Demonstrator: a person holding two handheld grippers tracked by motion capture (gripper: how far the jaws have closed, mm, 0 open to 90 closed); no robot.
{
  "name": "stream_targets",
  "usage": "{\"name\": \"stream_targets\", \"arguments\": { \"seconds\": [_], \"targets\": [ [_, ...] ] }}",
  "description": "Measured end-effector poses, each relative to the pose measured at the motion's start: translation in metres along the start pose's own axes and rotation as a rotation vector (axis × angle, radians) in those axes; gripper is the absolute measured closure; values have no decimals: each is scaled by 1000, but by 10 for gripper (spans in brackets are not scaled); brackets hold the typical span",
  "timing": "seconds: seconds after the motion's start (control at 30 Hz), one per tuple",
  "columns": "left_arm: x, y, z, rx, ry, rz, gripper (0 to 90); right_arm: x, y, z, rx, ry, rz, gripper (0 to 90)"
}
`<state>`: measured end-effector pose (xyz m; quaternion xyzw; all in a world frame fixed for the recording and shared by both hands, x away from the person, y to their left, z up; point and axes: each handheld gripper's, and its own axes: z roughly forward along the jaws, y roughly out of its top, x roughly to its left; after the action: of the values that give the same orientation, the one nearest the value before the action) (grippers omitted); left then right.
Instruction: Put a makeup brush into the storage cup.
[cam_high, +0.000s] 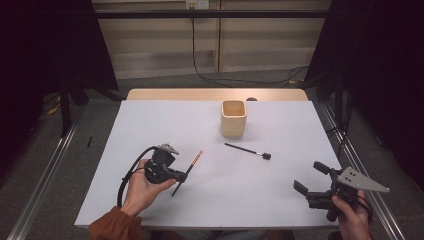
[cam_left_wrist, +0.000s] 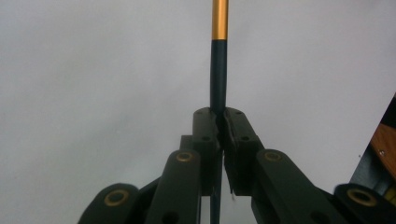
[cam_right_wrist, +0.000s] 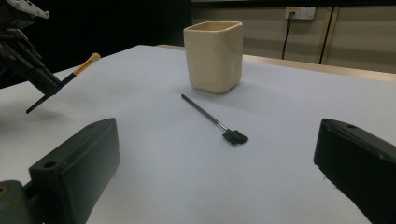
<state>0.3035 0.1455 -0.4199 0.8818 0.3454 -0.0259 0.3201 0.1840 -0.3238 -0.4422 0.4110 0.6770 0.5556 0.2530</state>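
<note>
The left gripper (cam_high: 186, 175) pinches a brush (cam_high: 188, 172) tight and holds it up off the table (cam_high: 165, 120), while the right gripper (cam_high: 309, 179) waits wide apart.

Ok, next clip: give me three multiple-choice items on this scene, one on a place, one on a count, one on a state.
1. Where does the thin black brush with the flat black head lie?
A. inside the cup
B. on the white table, in front of the cream square ceramic cup
C. in the right gripper

2. How many brushes are in the scene?
A. one
B. two
C. four

3. How does the left gripper stand?
A. shut on the dark brush with the gold ferrule
B. wide open above the cup
C. shut on nothing

Key: 1 B, the high view shows it flat on the table near the cup. 2 B, one lies on the table and one is held. 3 A, the left gripper view shows the fingers pressed on the handle, while the right gripper is open.
</note>
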Motion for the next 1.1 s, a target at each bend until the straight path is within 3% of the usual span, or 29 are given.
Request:
{"name": "stream_targets", "arguments": {
  "seconds": [0.07,0.2,0.53,0.7,0.77,1.1],
  "targets": [
    [0,-2,-1,-50,-12,-20,841,0,0,0,0,1,1,0],
    [3,-6,-4,-103,-15,-17,842,0,0,0,1,4,0,0],
    [-3,-8,-9,-246,12,80,842,0,0,0,0,2,-1,0],
    [-4,-9,-12,-350,9,119,842,1,0,-1,-3,1,3,0],
    [-3,-10,-13,-405,-15,120,841,1,0,-1,-3,2,3,0],
    [-5,-15,-13,-538,-67,125,840,1,0,-1,-3,2,2,0]
  ]
}}
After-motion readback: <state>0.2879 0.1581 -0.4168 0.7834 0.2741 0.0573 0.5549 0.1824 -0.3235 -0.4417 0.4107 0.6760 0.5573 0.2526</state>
